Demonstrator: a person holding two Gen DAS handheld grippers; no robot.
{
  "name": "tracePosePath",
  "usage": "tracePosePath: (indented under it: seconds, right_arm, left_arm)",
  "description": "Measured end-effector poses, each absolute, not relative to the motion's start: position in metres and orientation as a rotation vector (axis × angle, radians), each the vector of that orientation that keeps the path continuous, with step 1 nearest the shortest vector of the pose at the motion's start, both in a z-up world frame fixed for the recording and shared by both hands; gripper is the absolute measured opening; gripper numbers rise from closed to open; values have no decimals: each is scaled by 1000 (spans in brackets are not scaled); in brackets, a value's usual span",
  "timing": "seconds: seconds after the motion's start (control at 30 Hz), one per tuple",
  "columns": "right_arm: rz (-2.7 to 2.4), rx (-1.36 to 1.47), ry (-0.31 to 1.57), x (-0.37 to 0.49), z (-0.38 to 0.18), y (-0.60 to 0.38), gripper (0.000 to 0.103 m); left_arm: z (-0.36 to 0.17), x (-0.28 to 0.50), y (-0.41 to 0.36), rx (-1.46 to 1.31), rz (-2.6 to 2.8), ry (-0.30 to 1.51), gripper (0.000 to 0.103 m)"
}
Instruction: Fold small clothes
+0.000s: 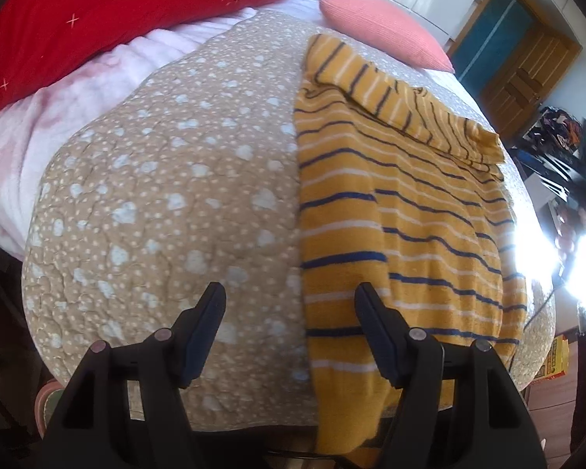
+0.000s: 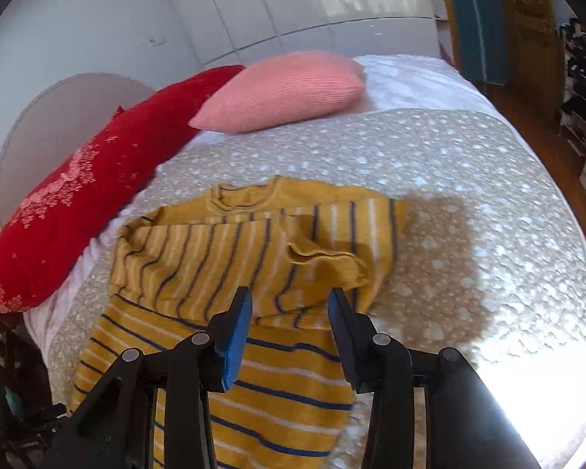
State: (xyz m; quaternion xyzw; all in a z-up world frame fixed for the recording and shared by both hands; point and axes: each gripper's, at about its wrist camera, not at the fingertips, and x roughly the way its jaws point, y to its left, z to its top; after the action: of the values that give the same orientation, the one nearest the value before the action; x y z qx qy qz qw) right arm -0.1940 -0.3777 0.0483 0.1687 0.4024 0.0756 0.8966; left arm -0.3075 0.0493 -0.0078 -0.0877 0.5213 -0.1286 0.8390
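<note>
Surface: bed under a tan dotted quilt (image 1: 168, 179), pale sheet beyond.
Room: white wardrobe doors (image 2: 293, 11), wooden door (image 1: 527, 78), red cushion (image 2: 78, 211), pink cushion (image 2: 285, 90).
Garment: yellow striped top (image 2: 230, 269) flat on quilt, hem at near edge.
Axis: runs near-to-far; neckline towards cushions, sleeve folded across chest.
Left gripper (image 1: 289, 293): jaws spread, empty, straddling garment's side edge.
Right gripper (image 2: 289, 301): jaws parted, empty, over folded sleeve.

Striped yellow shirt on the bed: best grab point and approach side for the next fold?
Probably the hem edge of the striped yellow shirt, the end nearest both grippers. It lies flat over the near edge of the dotted quilt, so a pinch from above and the near side looks easiest. The sleeve is already folded across the chest. Left gripper and right gripper are both open, holding nothing.
</note>
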Motion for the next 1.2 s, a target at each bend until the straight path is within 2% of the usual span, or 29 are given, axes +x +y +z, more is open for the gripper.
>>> tracePosePath:
  seconds: [0.13, 0.27, 0.4, 0.47, 0.5, 0.53, 0.67, 0.8, 0.97, 1.17, 1.2]
  right_arm:
    - [100, 351, 894, -146, 18, -380, 44]
    - [-249, 320, 967, -123, -10, -420, 44]
    - [-109, 523, 864, -173, 17, -437, 46]
    - [-8, 558, 845, -210, 33, -432, 59]
    - [40, 565, 852, -228, 39, -428, 69]
    - [81, 565, 865, -247, 42, -422, 73]
    - [154, 547, 922, -322, 32, -398, 75]
    - [142, 591, 962, -377, -5, -376, 75]
    - [212, 798, 903, -413, -44, -359, 75]
    - [294, 892, 843, -441, -61, -320, 76]
    - [297, 895, 842, -444, -65, -312, 76]
  left_arm:
    - [-5, -305, 45, -176, -269, 1100, 68]
    - [-4, -302, 53, -185, -262, 1104, 68]
    - [-8, -299, 61, -188, -274, 1103, 74]
    - [-15, -297, 63, -216, -306, 1125, 75]
    - [-19, -296, 63, -236, -326, 1137, 75]
    - [-23, -296, 63, -254, -341, 1148, 75]
    - [-27, -302, 55, -270, -364, 1144, 77]
    - [-29, -314, 46, -341, -489, 1150, 77]
    - [-33, -331, 40, -411, -591, 1166, 79]
    - [-50, -334, 26, -378, -586, 1199, 80]
    - [-52, -333, 26, -386, -577, 1203, 77]
